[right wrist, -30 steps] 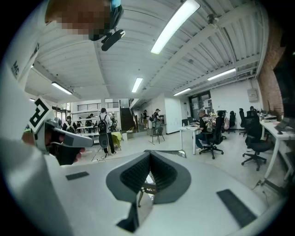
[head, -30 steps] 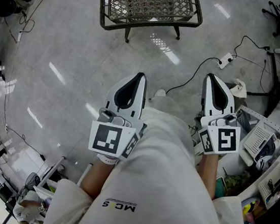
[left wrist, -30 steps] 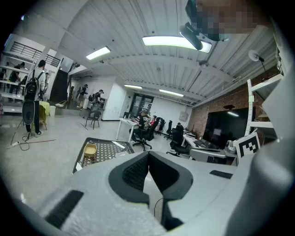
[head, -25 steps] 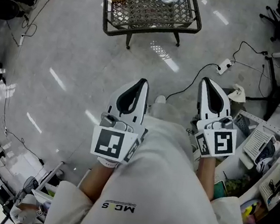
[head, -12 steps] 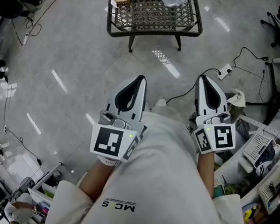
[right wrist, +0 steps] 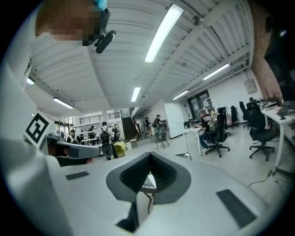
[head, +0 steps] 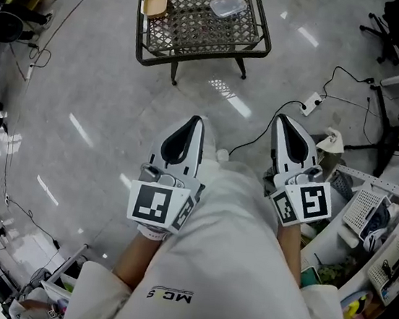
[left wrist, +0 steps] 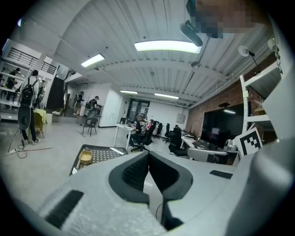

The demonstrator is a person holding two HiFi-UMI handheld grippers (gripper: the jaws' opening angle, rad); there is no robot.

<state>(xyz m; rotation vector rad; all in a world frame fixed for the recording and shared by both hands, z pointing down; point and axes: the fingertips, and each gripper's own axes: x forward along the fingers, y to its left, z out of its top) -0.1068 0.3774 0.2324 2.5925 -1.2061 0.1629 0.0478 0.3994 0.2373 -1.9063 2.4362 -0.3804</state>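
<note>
the left gripper (head: pixel 199 120) has its two jaws pressed together at the tips, and nothing stands between them; the left gripper view (left wrist: pixel 148 155) shows only the dark pads meeting. the right gripper (head: pixel 282 118) is the same: jaws closed on each other and empty, as the right gripper view (right wrist: pixel 149 156) confirms. both are held close in front of the person's body, side by side but apart, and both hang over the bare grey floor (head: pixel 86 82).

just beyond the right gripper a black cable (head: pixel 263 121) runs over the floor to a white power strip (head: pixel 310 102). at the right side stands a white rack (head: pixel 368 206) with baskets of small items.

well apart from both grippers stands a low mesh table (head: pixel 199 54). a yellow bowl (head: pixel 155 2) lies near its far left corner, and a clear container (head: pixel 228 6) lies near its right edge, in the far half. the two are apart from each other.

in my judgement no handling has begun: neither gripper touches anything, the bowl and the container rest on the table, and everything is left to do.
</note>
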